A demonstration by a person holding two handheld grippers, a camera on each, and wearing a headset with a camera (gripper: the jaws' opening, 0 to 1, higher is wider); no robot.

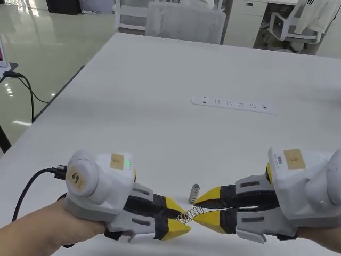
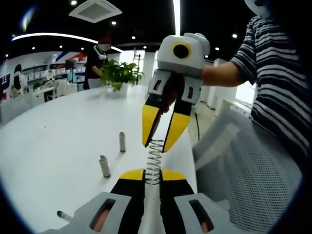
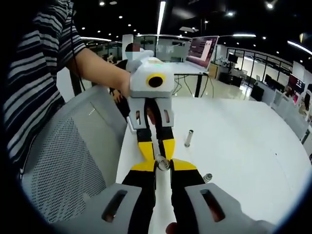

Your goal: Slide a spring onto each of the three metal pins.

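A black cable [image 1: 25,193] is trailing off the near left edge of the white table [image 1: 160,106] as a person works with two hand-held tools at the near edge. On the left, the left gripper [image 1: 182,218] is pointing right, its yellow-tipped jaws drawn together and pinching one end of a small coiled spring [image 1: 190,214]. The spring is hanging level in the air just above the tabletop, bridging the short gap between the two tools. A single upright metal pin [image 1: 195,192] is standing on the table just beyond the spring, apart from it. On the right, the right gripper [image 1: 197,210] is facing left, its jaws narrowing in a V onto the spring's other end and gripping it there. Whether anything is running through the coil cannot be told.

In the left gripper view, the spring is stretching from that tool's own closed tips to the tips of the opposing tool, while two pins [image 2: 122,141] are standing upright on the table to the left, near each other and bare of springs; a third small metal piece [image 2: 62,214] is lying flat nearer the camera. In the right gripper view, the coil's open end is sitting between that tool's own tips.

Farther back on the right, a white power strip [image 1: 234,104] is lying flat on the table, and a grey mesh chair [image 1: 184,21] is standing at the far edge.
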